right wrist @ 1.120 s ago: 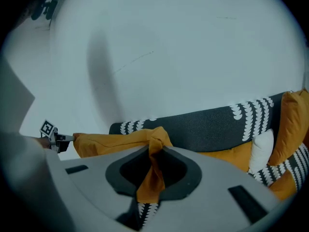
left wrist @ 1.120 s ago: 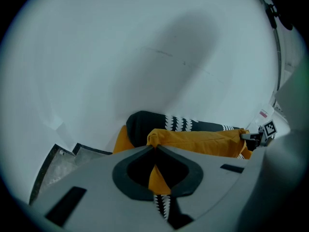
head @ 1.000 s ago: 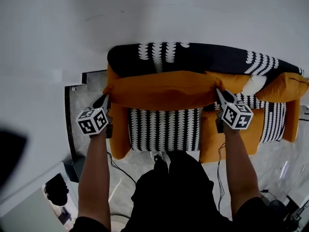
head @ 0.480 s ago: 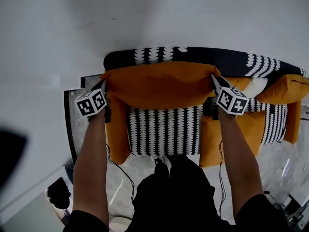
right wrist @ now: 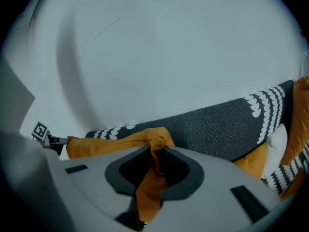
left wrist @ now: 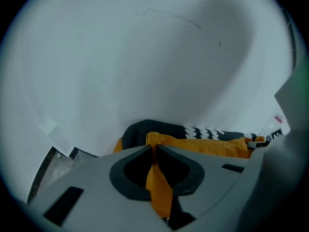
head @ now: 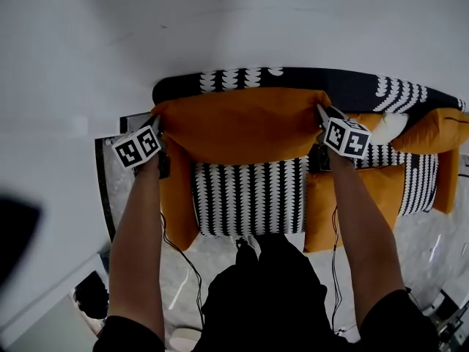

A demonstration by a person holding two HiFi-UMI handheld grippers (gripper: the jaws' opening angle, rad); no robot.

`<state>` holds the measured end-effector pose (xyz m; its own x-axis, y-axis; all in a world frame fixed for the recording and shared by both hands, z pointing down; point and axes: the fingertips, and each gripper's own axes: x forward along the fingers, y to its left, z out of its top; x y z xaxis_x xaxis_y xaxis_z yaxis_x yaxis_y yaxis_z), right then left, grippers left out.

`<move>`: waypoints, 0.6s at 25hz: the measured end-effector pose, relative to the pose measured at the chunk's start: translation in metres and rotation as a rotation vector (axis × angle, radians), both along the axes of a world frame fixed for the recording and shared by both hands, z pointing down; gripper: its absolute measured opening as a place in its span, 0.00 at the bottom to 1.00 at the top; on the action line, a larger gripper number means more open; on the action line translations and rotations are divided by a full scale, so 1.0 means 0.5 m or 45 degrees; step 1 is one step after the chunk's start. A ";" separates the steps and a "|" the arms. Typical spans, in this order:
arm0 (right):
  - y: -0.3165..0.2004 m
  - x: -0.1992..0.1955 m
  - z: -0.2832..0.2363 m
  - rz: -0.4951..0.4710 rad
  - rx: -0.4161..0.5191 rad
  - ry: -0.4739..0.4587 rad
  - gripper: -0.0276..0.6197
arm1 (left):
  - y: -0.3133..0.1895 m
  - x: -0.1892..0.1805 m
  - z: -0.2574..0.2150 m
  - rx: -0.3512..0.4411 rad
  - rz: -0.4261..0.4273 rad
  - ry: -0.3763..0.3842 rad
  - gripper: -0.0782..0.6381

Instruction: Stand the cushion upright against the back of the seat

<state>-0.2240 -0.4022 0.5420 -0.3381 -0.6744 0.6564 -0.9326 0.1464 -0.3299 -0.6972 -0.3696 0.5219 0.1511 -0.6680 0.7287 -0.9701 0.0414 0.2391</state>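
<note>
Holding the orange cushion (head: 242,127) by its two upper corners, you have it spread broadside across the sofa. It sits over the rear of the striped seat (head: 249,196) and in front of the dark patterned backrest (head: 315,86).

Left gripper (head: 157,122): jaws closed on a pinch of orange fabric at the cushion's left corner. The left gripper view shows the cloth running down between the pads.

Right gripper (head: 320,113): same condition, jaws clamped on a bunched fold at the right corner (a thicker wad than on the left, so these jaws sit slightly wider).

Status, as judged from the head view:
- Pick-up looks done, with both corners secured and the cushion off the seat's front.
- Orientation looks right. The long edge runs parallel to the backrest and the top edge is close to the backrest's top line.
- Contact not confirmed. You cannot tell from above whether the lower edge rests on the seat, or whether the cushion's face touches the backrest.

Left to do:
- Settle the bottom edge onto the seat.
- Lean the cushion against the backrest.
- Open both grippers and confirm it stands unsupported. Soft filling may slump forward once the corners are released.
</note>
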 end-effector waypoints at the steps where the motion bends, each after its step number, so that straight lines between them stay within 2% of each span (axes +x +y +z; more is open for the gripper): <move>1: 0.000 0.000 -0.001 0.007 -0.004 -0.007 0.16 | 0.003 -0.002 -0.002 -0.008 0.003 -0.004 0.18; 5: 0.002 0.007 -0.007 0.014 -0.019 -0.024 0.18 | 0.014 -0.002 -0.019 -0.021 0.069 -0.080 0.34; 9: 0.011 0.019 -0.029 -0.008 -0.006 0.030 0.28 | 0.020 0.017 -0.055 0.021 0.169 -0.163 0.35; 11: 0.021 0.023 -0.047 -0.019 0.012 0.088 0.33 | 0.026 0.022 -0.076 0.046 0.177 -0.162 0.35; 15: 0.057 0.018 -0.101 -0.042 0.083 0.174 0.34 | 0.056 0.042 -0.122 0.092 0.164 -0.113 0.35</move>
<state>-0.2151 -0.3736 0.4915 -0.2711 -0.7071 0.6530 -0.9625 0.1944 -0.1891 -0.6762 -0.3415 0.4609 0.1760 -0.6984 0.6938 -0.9837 -0.0988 0.1500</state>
